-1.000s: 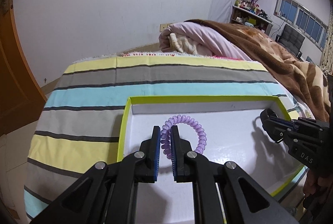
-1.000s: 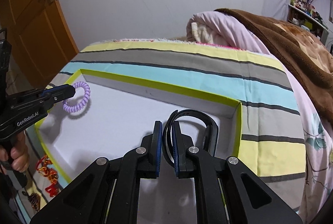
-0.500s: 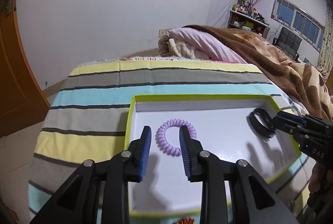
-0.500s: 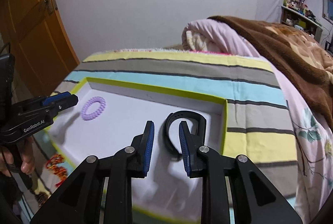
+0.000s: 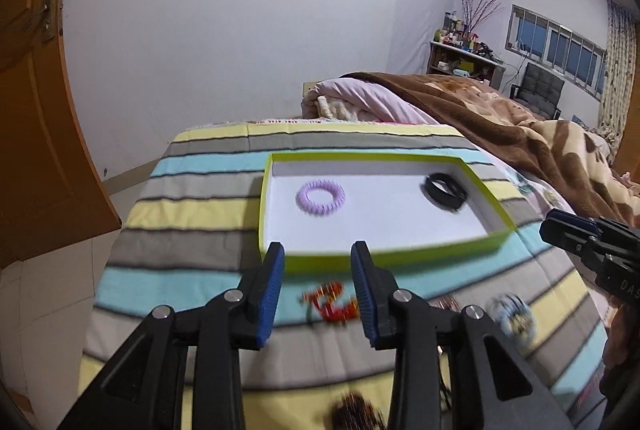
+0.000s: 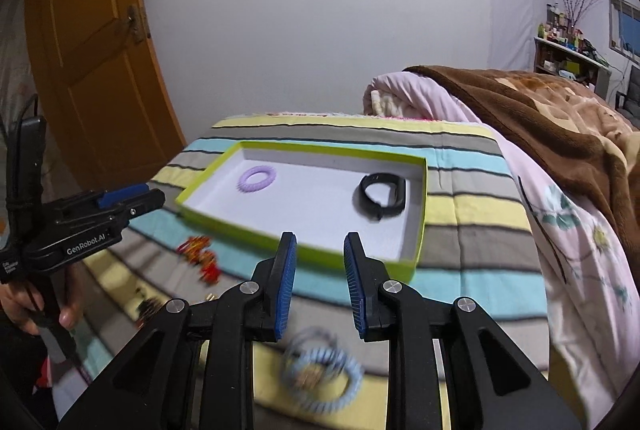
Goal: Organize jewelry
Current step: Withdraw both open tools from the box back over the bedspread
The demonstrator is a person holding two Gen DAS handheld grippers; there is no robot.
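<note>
**Me:** Since both my sets of jaws are spread wide with nothing between them, I am not holding a thing. My left gripper (image 5: 317, 270) has just been opening, and my right gripper (image 6: 320, 262) opened too. Both hang over the bed, just this side of the tray.

**Friend:** Where did the jewelry go?

**Me:** Two bits lie flat in the green tray (image 5: 384, 257). One is the purple coil band (image 5: 320, 197), on the left side. The other is the black band (image 6: 382, 196), on the right side, well apart from it.

**Friend:** So are you done?

**Me:** Not yet, I think. More bits sit out on the bed, near me. I see a red piece (image 5: 331, 304), a pale blue coil band (image 6: 320, 374), and something small and dark that is too blurry to name. Those look like they go in next.

**Friend:** What is around you?

**Me:** The tray sits on a striped blanket (image 5: 192, 206), yellow, grey and blue. A brown blanket (image 6: 560, 122) is piled up behind. I see a white wall, an orange door (image 6: 88, 70), and a shelf and windows far off.
</note>
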